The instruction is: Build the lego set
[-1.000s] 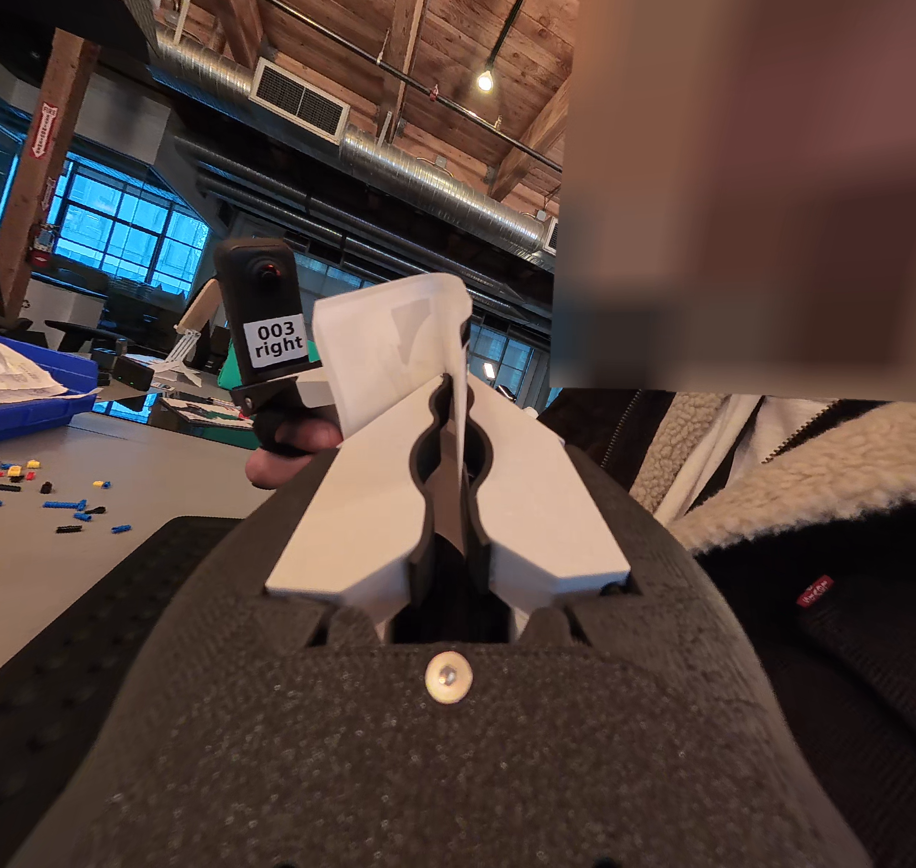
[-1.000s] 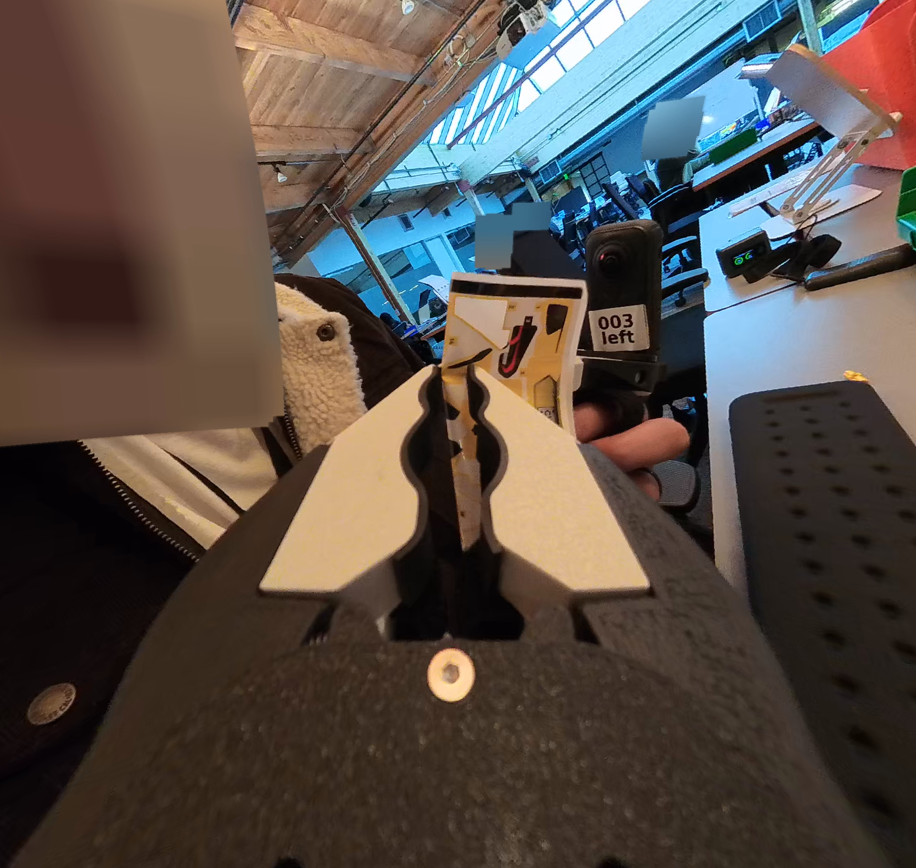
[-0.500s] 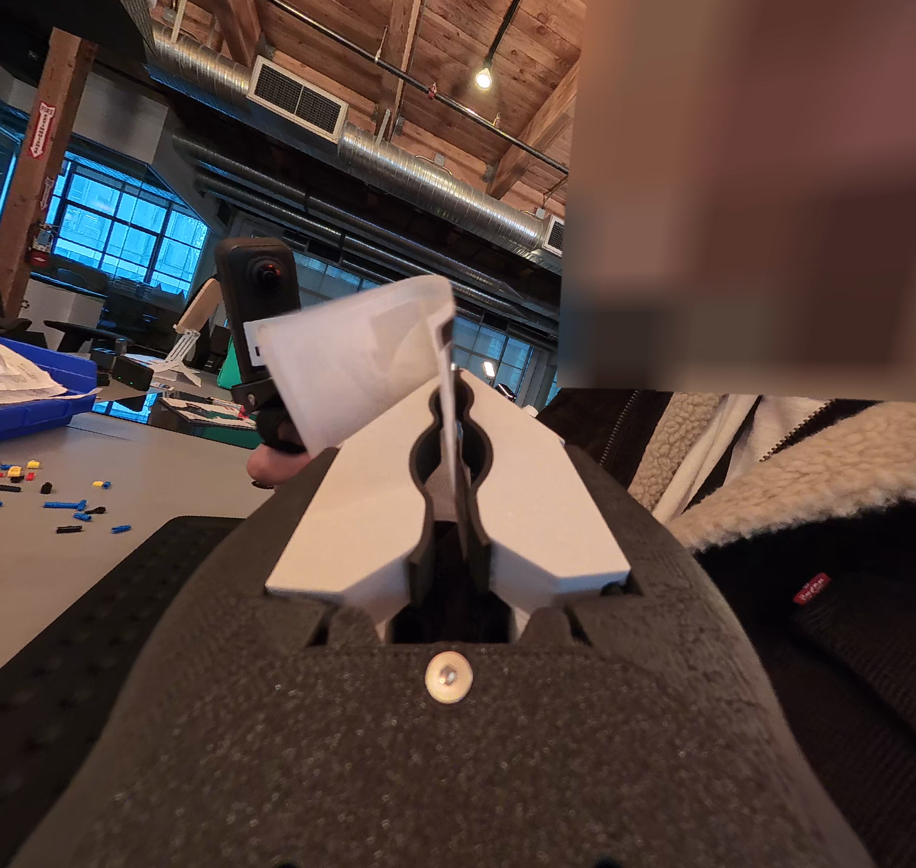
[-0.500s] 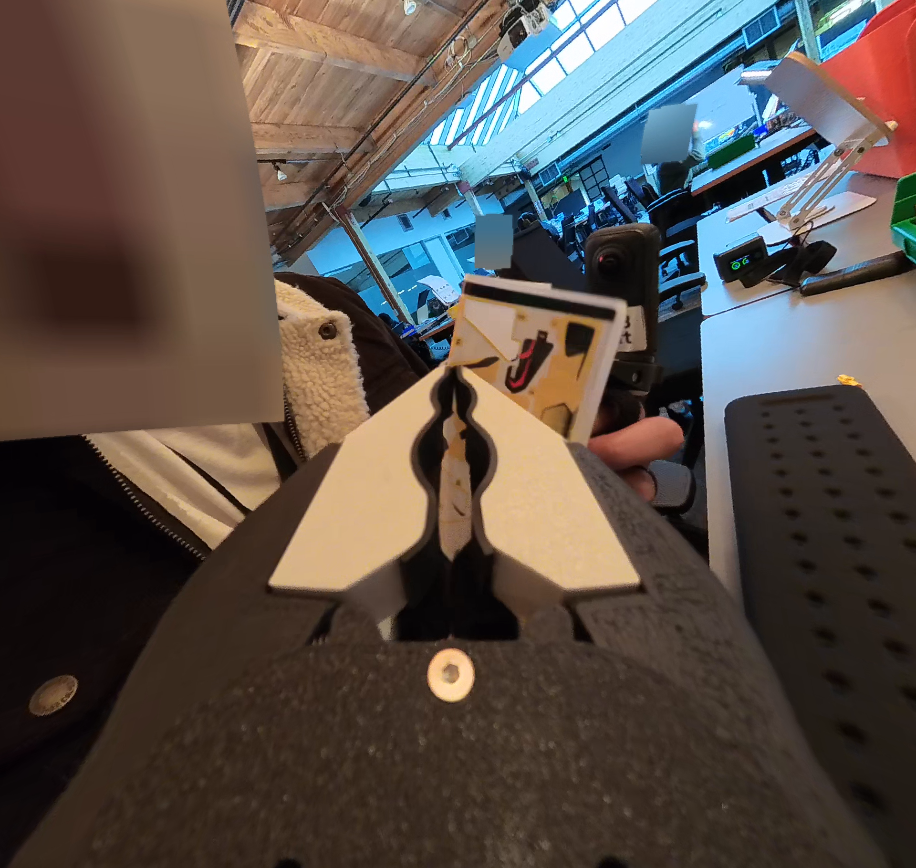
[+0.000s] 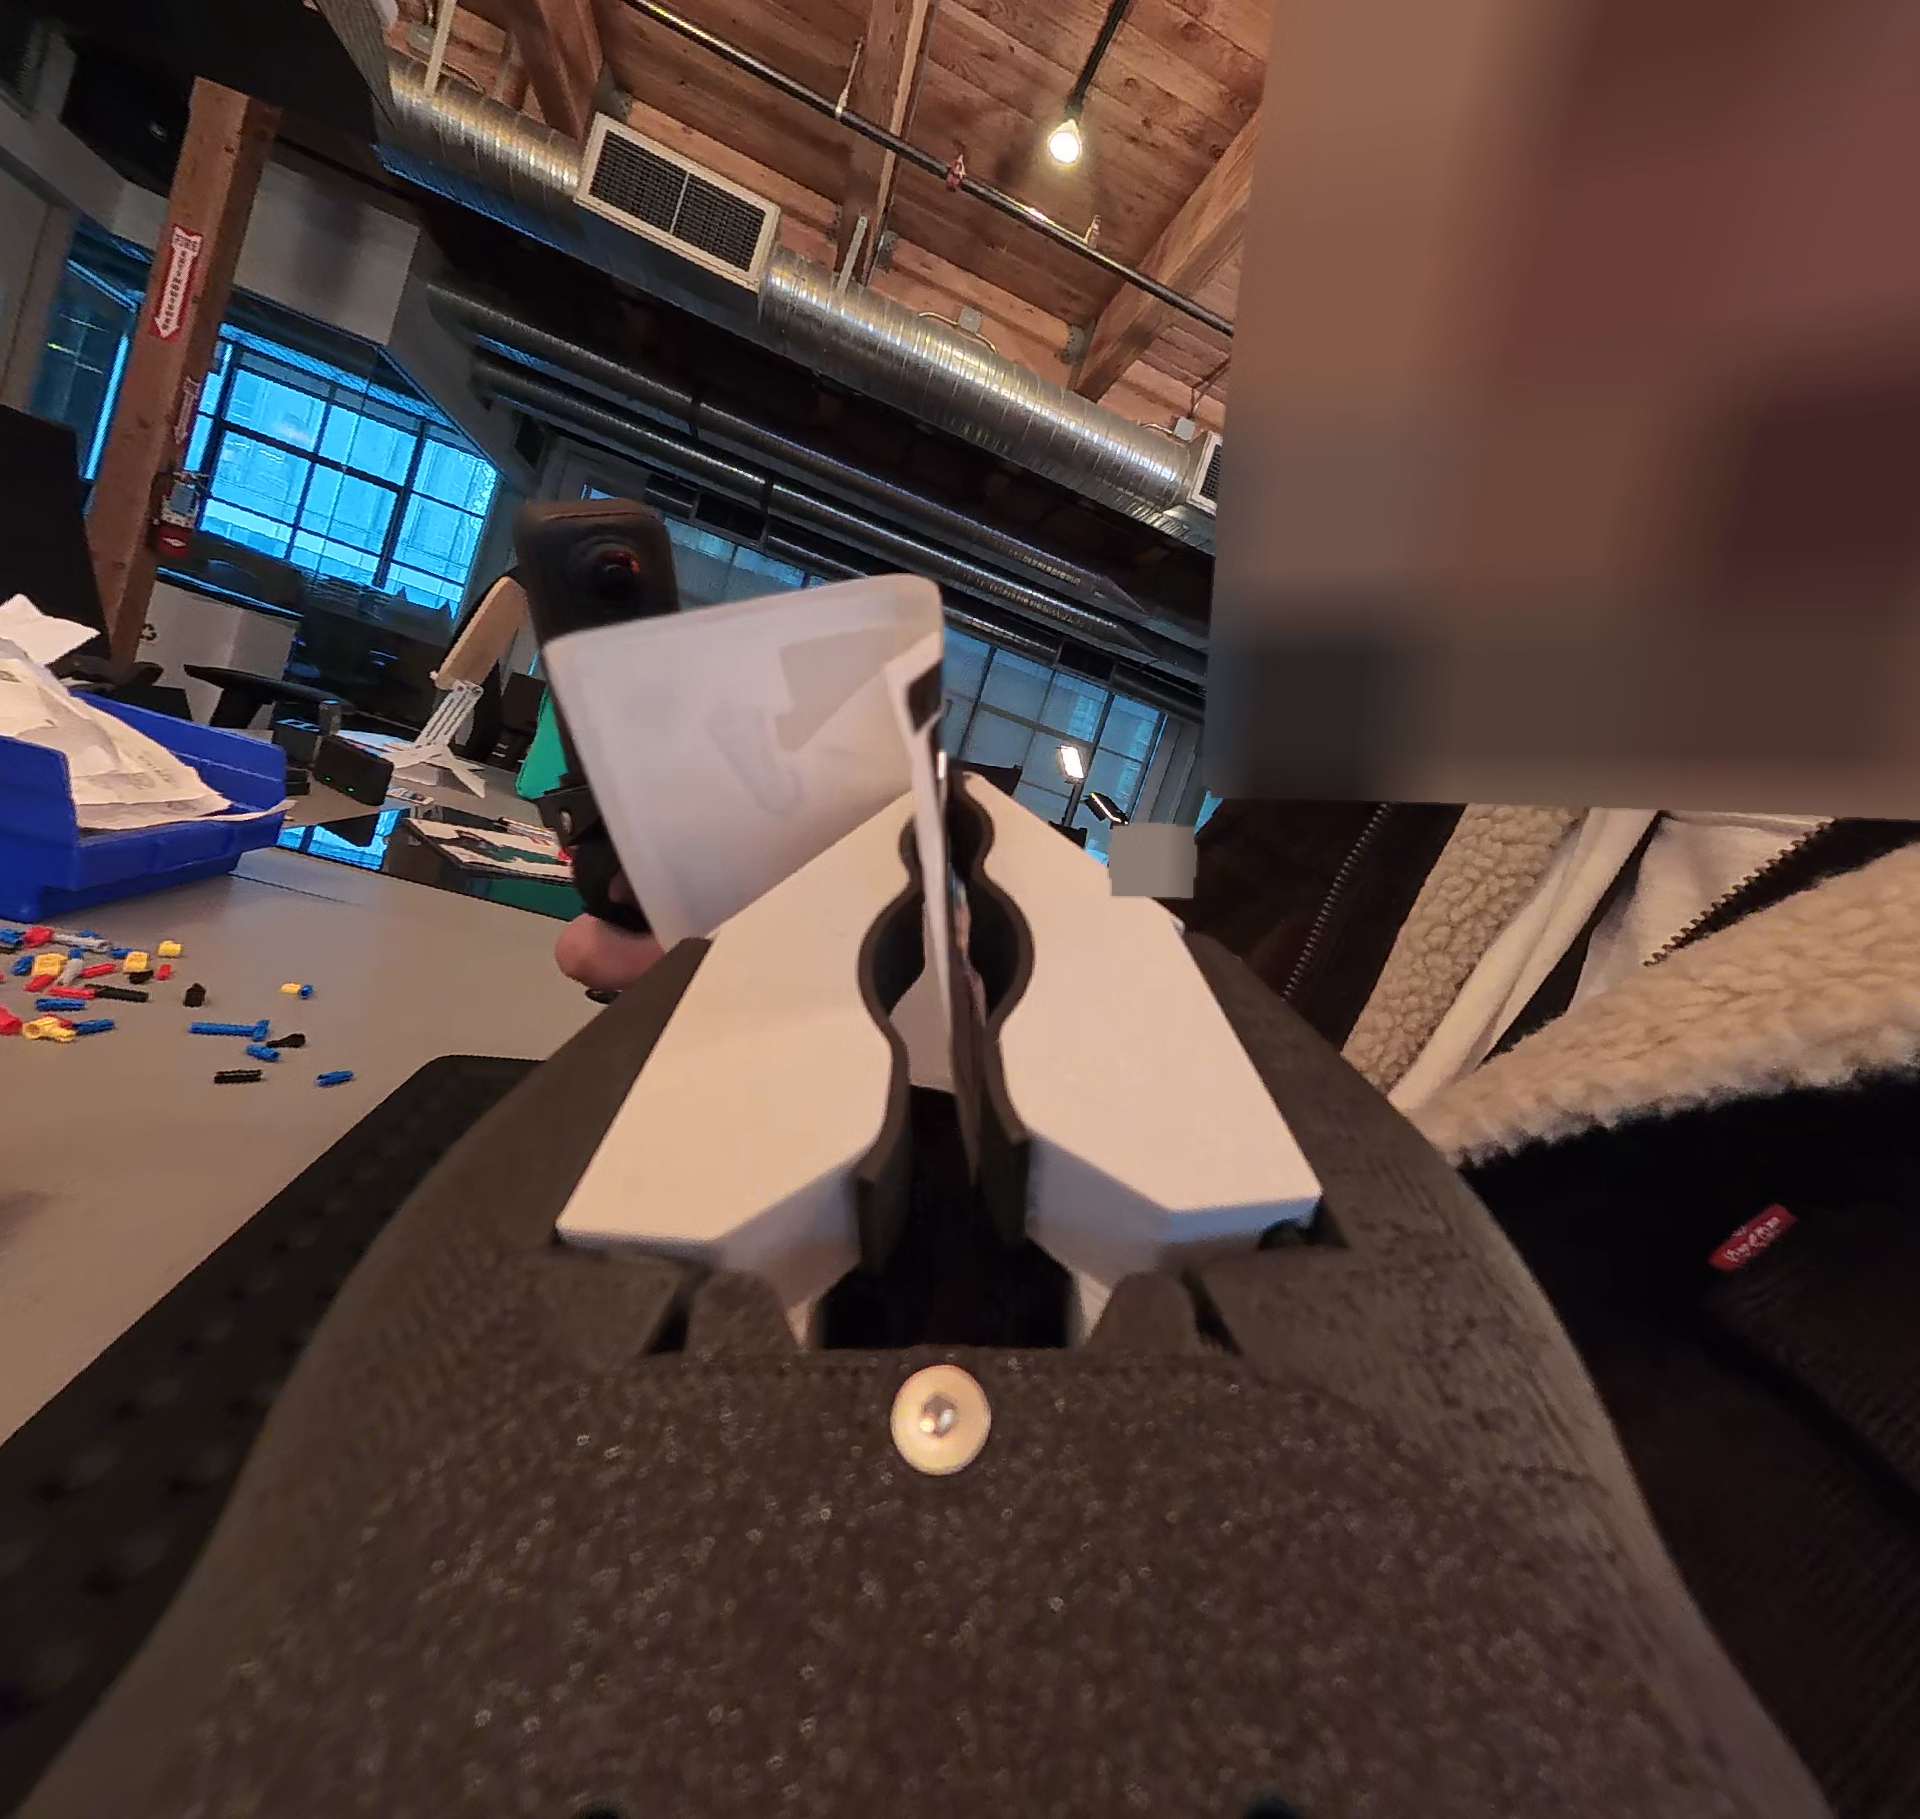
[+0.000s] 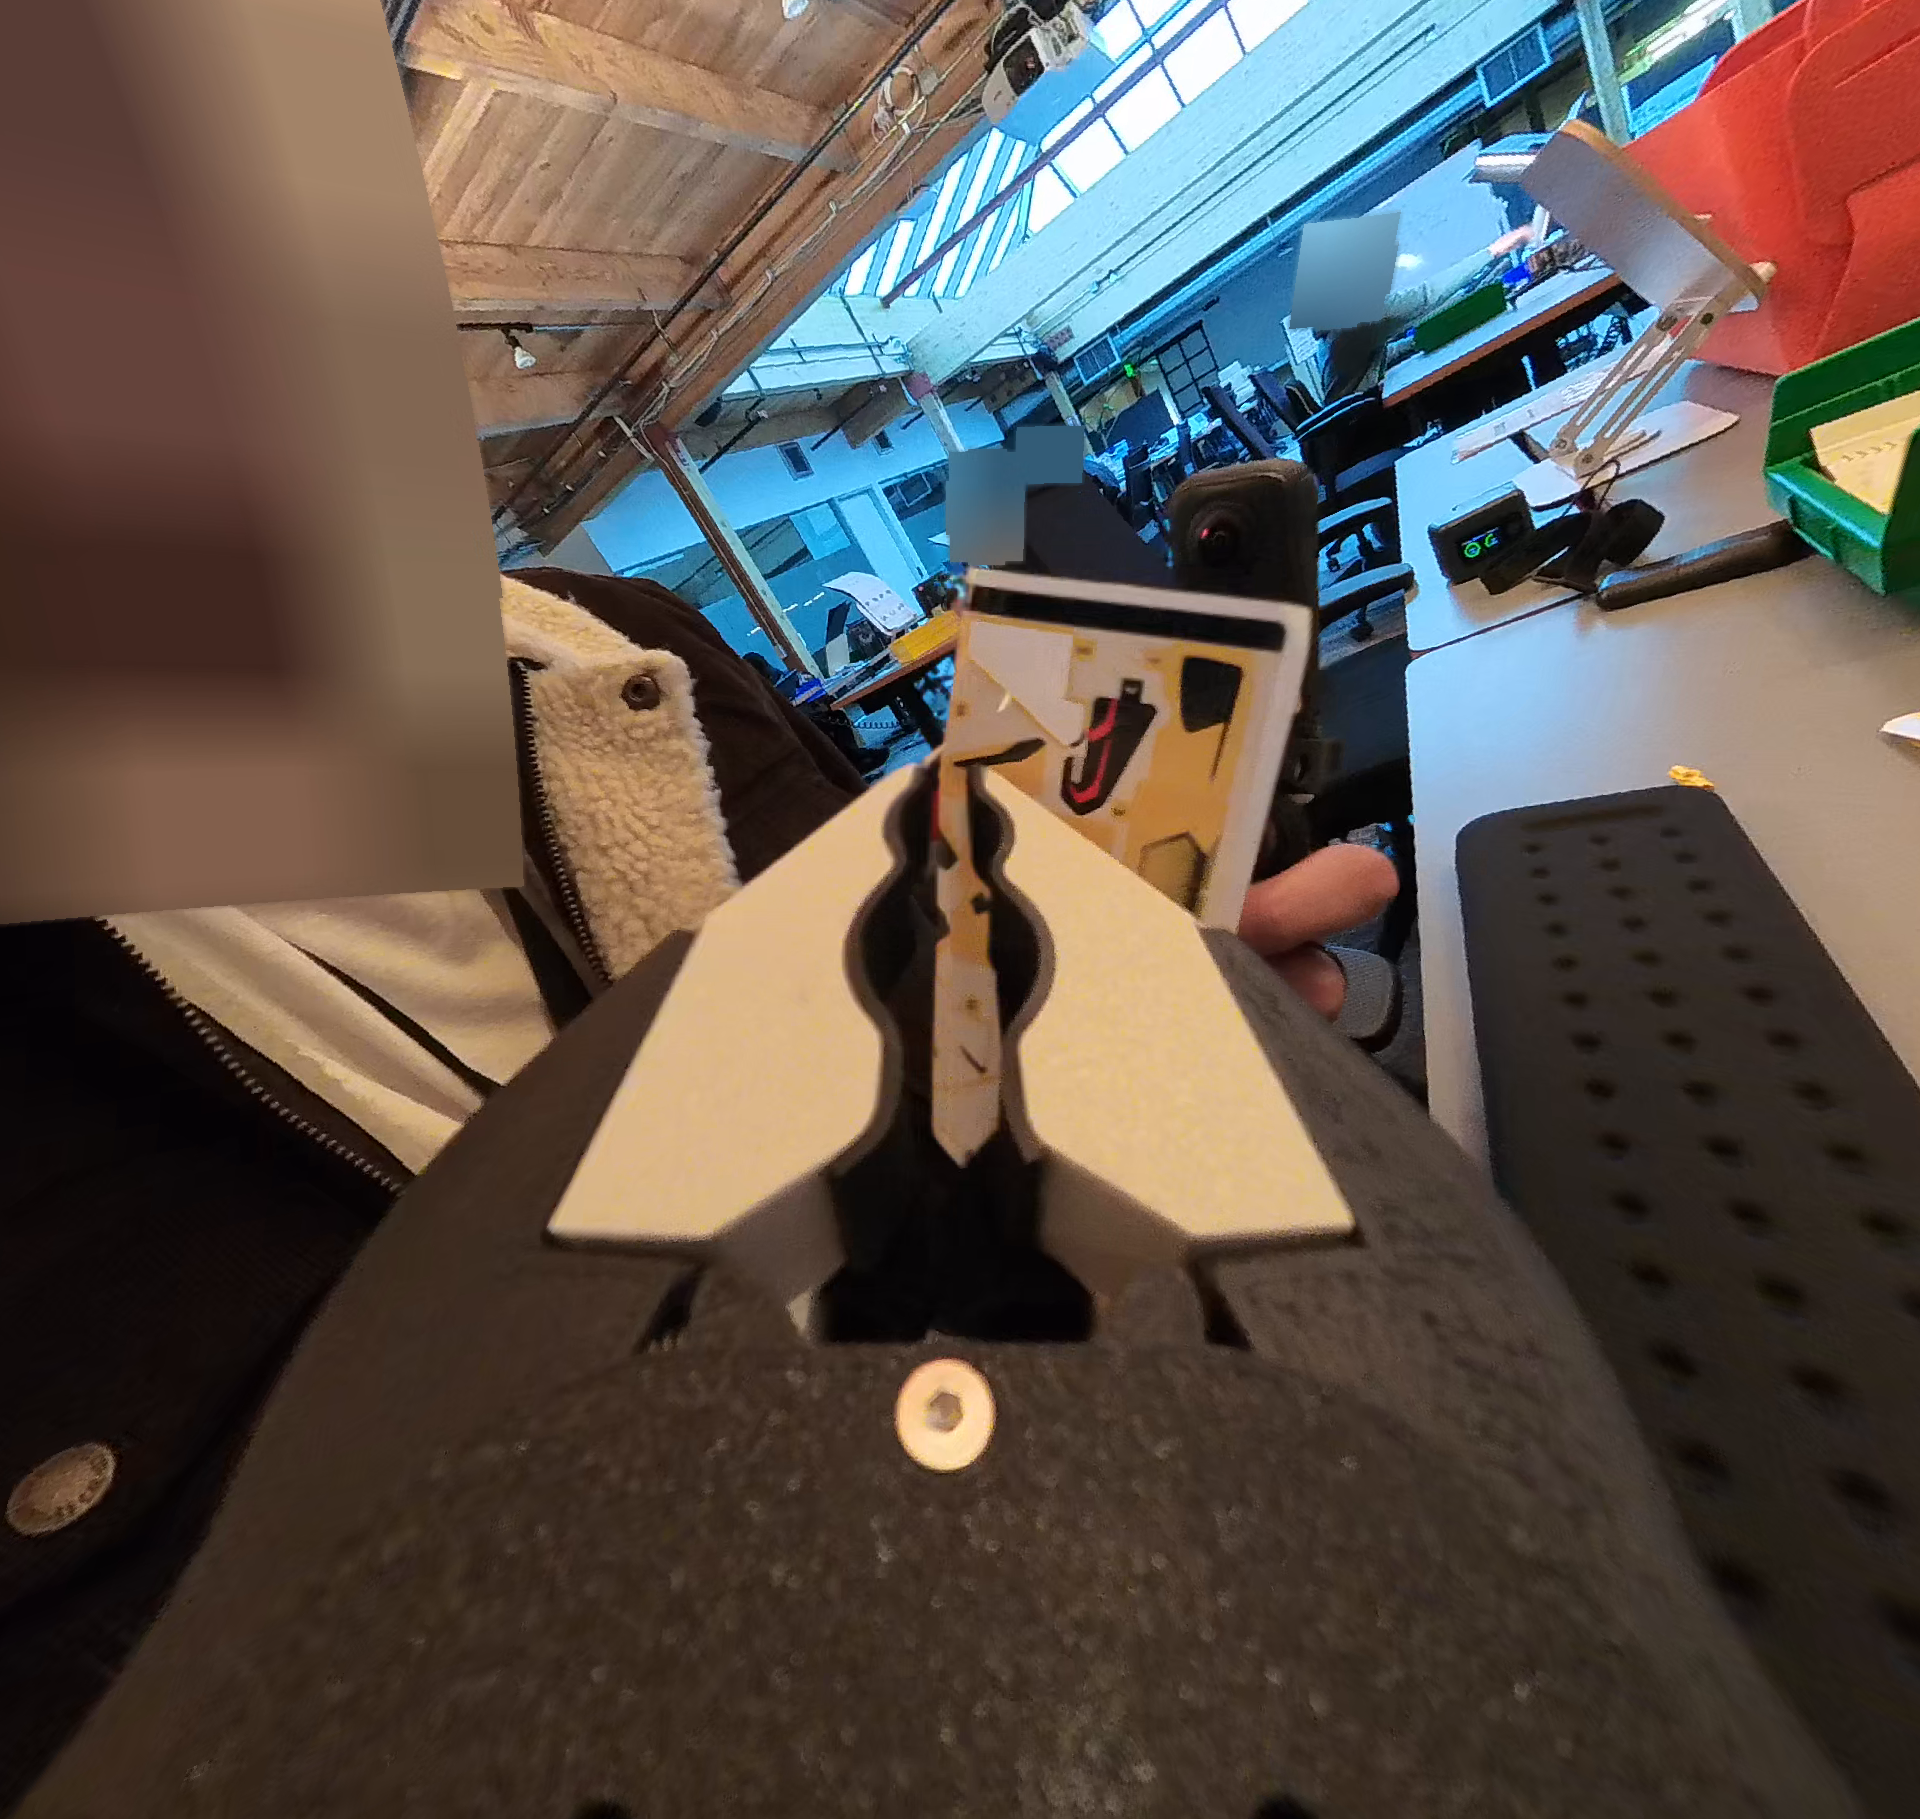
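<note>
A sticker sheet is held in the air between both grippers. In the left wrist view its plain white back (image 5: 748,730) leans left from my left gripper (image 5: 940,798), which is shut on its edge. In the right wrist view its yellow, black and red printed face (image 6: 1132,720) leans right from my right gripper (image 6: 951,782), also shut on it. The grippers face each other; each view shows the other's black camera (image 5: 597,564) (image 6: 1236,533) behind the sheet. Small loose lego pieces (image 5: 104,990) lie on the grey table (image 5: 208,1146) at far left.
A person in a fleece-lined dark jacket (image 5: 1558,990) sits close behind the grippers. A black perforated mat (image 6: 1714,1042) lies on the table. A blue bin with papers (image 5: 125,834) stands at left, a green bin (image 6: 1849,481) and a red bag (image 6: 1829,107) at right.
The sticker sheet has swung and flattened out sideways between the two grippers, now covering the label on the other gripper's camera. Both grippers stay shut on it.
</note>
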The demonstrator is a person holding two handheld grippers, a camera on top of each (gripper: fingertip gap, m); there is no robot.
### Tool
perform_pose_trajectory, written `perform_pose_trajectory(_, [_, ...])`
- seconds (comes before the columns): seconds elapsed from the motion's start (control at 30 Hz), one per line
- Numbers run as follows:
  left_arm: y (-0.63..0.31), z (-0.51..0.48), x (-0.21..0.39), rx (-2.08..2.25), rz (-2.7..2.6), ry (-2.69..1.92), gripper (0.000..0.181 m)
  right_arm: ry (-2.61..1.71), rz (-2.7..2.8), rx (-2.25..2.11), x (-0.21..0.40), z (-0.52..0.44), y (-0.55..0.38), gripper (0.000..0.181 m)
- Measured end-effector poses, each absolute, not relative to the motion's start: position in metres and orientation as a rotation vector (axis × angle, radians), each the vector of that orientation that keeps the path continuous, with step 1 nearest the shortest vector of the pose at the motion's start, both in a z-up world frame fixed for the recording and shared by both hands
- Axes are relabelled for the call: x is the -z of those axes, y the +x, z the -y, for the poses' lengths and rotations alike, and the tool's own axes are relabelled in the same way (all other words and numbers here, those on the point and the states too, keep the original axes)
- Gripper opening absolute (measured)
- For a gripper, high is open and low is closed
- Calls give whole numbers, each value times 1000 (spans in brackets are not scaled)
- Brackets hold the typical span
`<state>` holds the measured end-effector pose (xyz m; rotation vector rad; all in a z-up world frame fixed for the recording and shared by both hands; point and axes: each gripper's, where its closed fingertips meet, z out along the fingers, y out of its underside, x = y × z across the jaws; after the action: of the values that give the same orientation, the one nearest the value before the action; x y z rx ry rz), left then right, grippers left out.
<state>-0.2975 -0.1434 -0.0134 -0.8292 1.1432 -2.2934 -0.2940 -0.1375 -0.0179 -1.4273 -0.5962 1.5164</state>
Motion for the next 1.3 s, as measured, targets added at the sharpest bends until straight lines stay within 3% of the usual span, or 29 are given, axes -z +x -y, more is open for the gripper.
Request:
perform_pose_trajectory(0.2, [-296,140,15,2277,-1139,-846,0,-1467,604,-1451,20,135,-296,14])
perform_pose_trajectory(0.63, [-295,142,16,2268,-1149,-850,0,-1467,595,-1460,23,133,-293,0])
perform_pose_trajectory(1.3, [-296,129,18,2235,-1116,-885,0,-1474,549,-1375,18,126,-277,0])
